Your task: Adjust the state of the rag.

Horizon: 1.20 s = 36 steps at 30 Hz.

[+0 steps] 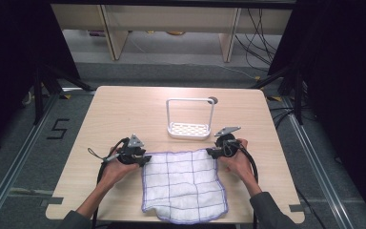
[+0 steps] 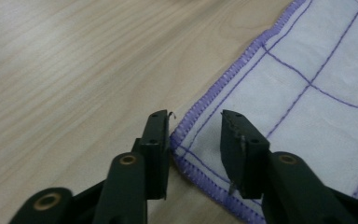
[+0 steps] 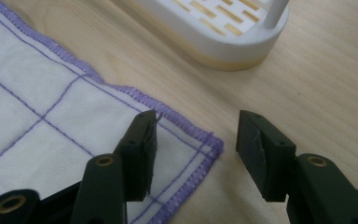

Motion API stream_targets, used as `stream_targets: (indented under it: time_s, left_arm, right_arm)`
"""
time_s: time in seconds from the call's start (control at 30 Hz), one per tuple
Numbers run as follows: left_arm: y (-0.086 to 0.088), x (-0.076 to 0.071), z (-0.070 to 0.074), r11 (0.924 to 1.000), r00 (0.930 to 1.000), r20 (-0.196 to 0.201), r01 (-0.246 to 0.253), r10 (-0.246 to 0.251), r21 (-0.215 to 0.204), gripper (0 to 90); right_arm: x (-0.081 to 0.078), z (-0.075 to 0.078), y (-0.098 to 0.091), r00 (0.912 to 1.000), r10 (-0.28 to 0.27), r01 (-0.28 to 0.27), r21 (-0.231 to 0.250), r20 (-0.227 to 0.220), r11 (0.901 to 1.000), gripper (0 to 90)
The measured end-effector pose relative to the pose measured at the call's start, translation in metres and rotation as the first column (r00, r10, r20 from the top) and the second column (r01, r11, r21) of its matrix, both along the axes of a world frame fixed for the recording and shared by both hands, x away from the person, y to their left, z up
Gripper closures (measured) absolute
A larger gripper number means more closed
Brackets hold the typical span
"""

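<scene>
A white cloth (image 1: 186, 183) with purple grid lines and a purple hem lies flat on the near half of the table. My left gripper (image 1: 143, 160) sits at its far left corner. In the left gripper view the jaws (image 2: 196, 116) stand apart with that cloth corner (image 2: 200, 154) lying flat between them, pads not pressing it. My right gripper (image 1: 212, 152) sits at the far right corner. Its jaws (image 3: 196, 116) are wide apart low over the cloth corner (image 3: 191, 140), one jaw above the cloth (image 3: 37, 107), the other above bare wood.
A white rack (image 1: 190, 129) with a slotted base and a tall wire handle stands just beyond the cloth; its base (image 3: 223, 28) is close ahead of the right gripper. The light wooden table (image 1: 124, 109) extends left, right and behind.
</scene>
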<state>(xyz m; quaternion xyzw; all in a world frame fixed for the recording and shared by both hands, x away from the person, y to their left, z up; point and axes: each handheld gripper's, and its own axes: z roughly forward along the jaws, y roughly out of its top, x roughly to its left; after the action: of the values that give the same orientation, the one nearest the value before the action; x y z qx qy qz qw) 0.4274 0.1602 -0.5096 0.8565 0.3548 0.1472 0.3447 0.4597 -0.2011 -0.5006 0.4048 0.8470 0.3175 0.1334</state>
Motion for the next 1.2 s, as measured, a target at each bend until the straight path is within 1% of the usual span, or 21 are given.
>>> stream_targets:
  time_s: [0.07,0.13,0.17,0.2,0.27,0.3,0.33,0.4,0.47,0.5,0.63,0.73,0.77,0.8,0.83,0.93,1.0,1.03,1.07,1.1,1.2]
  left_arm:
    - [0.000,0.000,0.000,0.9999,0.9999,0.004,0.010,-0.010,0.002,68.9]
    - [0.000,0.000,-0.001,0.9999,0.9999,0.003,0.011,-0.011,-0.003,75.5]
    - [-0.001,0.000,-0.001,0.9996,0.9996,0.001,0.029,-0.029,-0.008,78.2]
    - [-0.001,0.000,-0.001,0.9996,0.9996,0.001,0.029,-0.029,-0.008,79.9]
    - [-0.001,0.000,-0.001,0.9994,0.9994,0.004,0.035,-0.035,-0.007,82.1]
    - [-0.001,0.000,-0.001,0.9994,0.9994,0.004,0.035,-0.035,-0.007,83.3]
    - [0.000,0.000,-0.001,0.9994,0.9994,0.005,0.035,-0.035,-0.007,84.5]
    - [0.001,0.001,0.000,0.9995,0.9993,0.019,0.031,-0.031,-0.001,85.1]
    - [0.002,0.002,0.001,0.9997,0.9995,0.022,0.025,-0.024,-0.003,85.2]
    - [0.003,0.003,0.003,0.9997,0.9994,0.027,0.022,-0.022,-0.007,85.3]
    - [0.005,0.005,0.012,0.9996,0.9984,0.051,0.024,-0.023,-0.015,85.4]
    - [0.004,0.007,0.019,0.9993,0.9975,0.067,0.026,-0.024,-0.027,85.5]
    - [0.003,0.008,0.021,0.9991,0.9968,0.075,0.029,-0.027,-0.031,85.5]
    - [0.003,0.010,0.026,0.9991,0.9957,0.090,0.027,-0.024,-0.031,85.5]
    - [0.002,0.011,0.030,0.9989,0.9950,0.098,0.023,-0.019,-0.042,85.4]
    - [0.001,0.016,0.039,0.9983,0.9926,0.120,0.026,-0.020,-0.052,85.4]
    - [-0.001,0.018,0.051,0.9962,0.9894,0.145,0.020,-0.008,-0.085,85.4]
    - [0.000,0.015,0.066,0.9941,0.9851,0.171,0.032,-0.014,-0.104,85.5]
    - [0.000,0.015,0.066,0.9941,0.9851,0.171,0.032,-0.014,-0.104,85.5]
    - [0.002,0.015,0.077,0.9942,0.9794,0.201,0.044,-0.024,-0.098,85.5]
    - [0.005,0.018,0.079,0.9959,0.9817,0.190,0.027,-0.010,-0.086,85.5]
  right_arm:
    - [0.001,-0.001,-0.001,0.9999,0.003,-0.003,-0.014,-0.015,0.9999,49.7]
    - [0.002,-0.003,-0.002,1.0000,0.004,-0.004,0.010,-0.004,0.9999,51.9]
    - [0.002,-0.004,-0.003,0.9999,0.016,-0.016,0.017,0.004,0.9997,58.5]
    - [0.002,-0.004,-0.003,0.9999,0.016,-0.016,0.017,0.004,0.9997,58.5]
    - [0.000,-0.006,-0.002,0.9998,0.011,-0.012,0.036,0.018,0.9993,70.7]
    - [0.000,-0.006,-0.002,0.9998,0.011,-0.012,0.036,0.018,0.9993,70.7]
    - [-0.001,-0.006,-0.002,0.9993,0.037,-0.037,0.051,0.004,0.9980,82.2]
    - [-0.002,-0.006,-0.001,0.9992,0.040,-0.040,0.056,0.002,0.9976,85.9]
    - [-0.003,-0.006,0.000,0.9991,0.037,-0.038,0.055,0.023,0.9978,86.4]
    - [-0.004,0.000,-0.001,0.9990,0.031,-0.034,0.094,0.031,0.9950,86.9]
    - [-0.008,0.015,-0.006,0.9957,0.049,-0.056,0.101,0.079,0.9933,87.1]
    - [-0.014,0.028,-0.011,0.9958,0.065,-0.071,0.090,0.064,0.9934,87.1]
    - [-0.015,0.029,-0.011,0.9951,0.056,-0.064,0.103,0.081,0.9926,87.1]
    - [-0.015,0.035,-0.013,0.9947,0.073,-0.080,0.092,0.072,0.9925,87.1]
    - [-0.015,0.037,-0.013,0.9921,0.070,-0.080,0.103,0.105,0.9914,87.1]
    - [-0.014,0.043,-0.015,0.9929,0.080,-0.088,0.088,0.088,0.9922,87.1]
    - [-0.011,0.050,-0.015,0.9929,0.072,-0.080,0.086,0.095,0.9930,87.1]
    - [-0.011,0.058,-0.015,0.9915,0.075,-0.086,0.097,0.107,0.9916,87.3]
    - [-0.012,0.063,-0.015,0.9901,0.072,-0.086,0.109,0.120,0.9904,87.3]
    - [-0.013,0.068,-0.015,0.9882,0.074,-0.089,0.111,0.134,0.9898,87.3]
    - [-0.013,0.075,-0.016,0.9837,0.080,-0.096,0.098,0.161,0.9905,87.4]
